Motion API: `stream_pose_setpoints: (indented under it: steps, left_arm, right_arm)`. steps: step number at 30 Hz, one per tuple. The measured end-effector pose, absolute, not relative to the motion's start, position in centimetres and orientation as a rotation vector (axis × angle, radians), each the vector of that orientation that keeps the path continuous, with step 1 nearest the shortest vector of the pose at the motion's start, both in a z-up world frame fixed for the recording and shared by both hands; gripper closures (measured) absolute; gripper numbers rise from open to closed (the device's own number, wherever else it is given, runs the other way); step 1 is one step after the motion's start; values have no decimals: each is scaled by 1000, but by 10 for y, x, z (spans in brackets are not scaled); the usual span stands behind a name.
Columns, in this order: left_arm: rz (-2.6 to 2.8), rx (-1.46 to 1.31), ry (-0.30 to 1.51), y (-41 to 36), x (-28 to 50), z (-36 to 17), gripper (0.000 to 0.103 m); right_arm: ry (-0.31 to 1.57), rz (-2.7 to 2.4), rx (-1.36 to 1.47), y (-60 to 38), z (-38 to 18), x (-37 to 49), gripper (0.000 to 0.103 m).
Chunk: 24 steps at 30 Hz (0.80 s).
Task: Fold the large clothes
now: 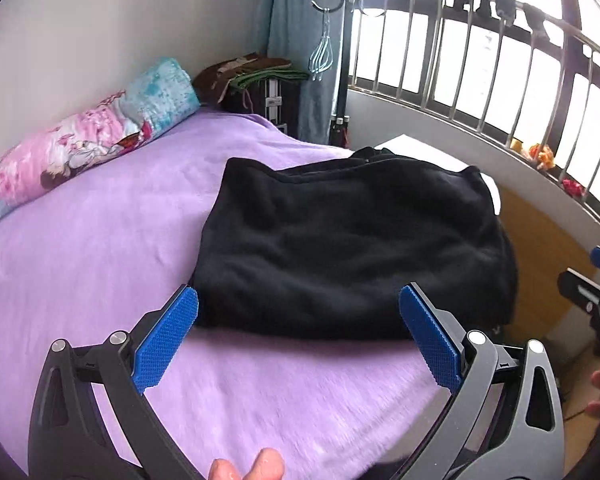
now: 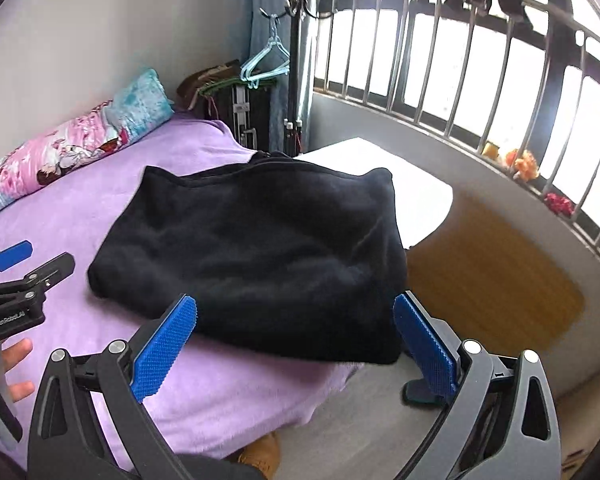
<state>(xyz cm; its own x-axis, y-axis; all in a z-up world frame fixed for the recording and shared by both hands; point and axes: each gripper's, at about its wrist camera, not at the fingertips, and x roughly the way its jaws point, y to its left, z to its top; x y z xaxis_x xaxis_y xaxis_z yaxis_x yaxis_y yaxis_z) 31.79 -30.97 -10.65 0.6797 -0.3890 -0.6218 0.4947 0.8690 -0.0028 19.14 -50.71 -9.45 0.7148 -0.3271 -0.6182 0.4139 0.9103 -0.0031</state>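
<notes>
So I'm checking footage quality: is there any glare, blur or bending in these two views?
Left wrist view: the window is blown out white, the railing bows from fisheye, and the purple blanket near the lens smears. Right wrist view: same glare, the floor blurred, the black garment losing detail.

Materials from my end: black garment [image 1: 352,248] looks like thick fleece, matt and fuzzy. It sits on a purple blanket [image 1: 100,264], plush short-pile cloth with a slight sheen. Far left, the pillow [image 1: 80,148] is smooth printed fabric. My left gripper [image 1: 298,340] has matt black plastic arms, bright metal pivot pins and blue pads [image 1: 166,344] with a rough knurled texture; the right gripper [image 2: 296,344] has the same build. Window bars [image 2: 440,80] on the far right are polished metal, glossy. Curtain [image 1: 296,40] is thin teal cloth. Hangers [image 2: 264,66] look like coated wire. Floor patch [image 2: 492,272] on the right reads as wood, blurred.
</notes>
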Motion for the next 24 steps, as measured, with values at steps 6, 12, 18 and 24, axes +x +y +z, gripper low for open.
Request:
stream_pose_setpoints:
  steps: [6, 12, 18, 24]
  left_arm:
    - [-498, 154, 652, -296, 262, -84, 6]
    - [-499, 130, 665, -279, 212, -70, 6]
    - [-489, 143, 677, -259, 179, -65, 6]
    - [-490, 123, 689, -249, 158, -62, 6]
  right_arm:
    - [625, -418, 153, -478, -81, 140, 6]
    - [618, -388, 145, -451, -82, 96, 6]
    - [589, -391, 128, -435, -74, 64, 6]
    - [559, -415, 145, -437, -65, 49, 6]
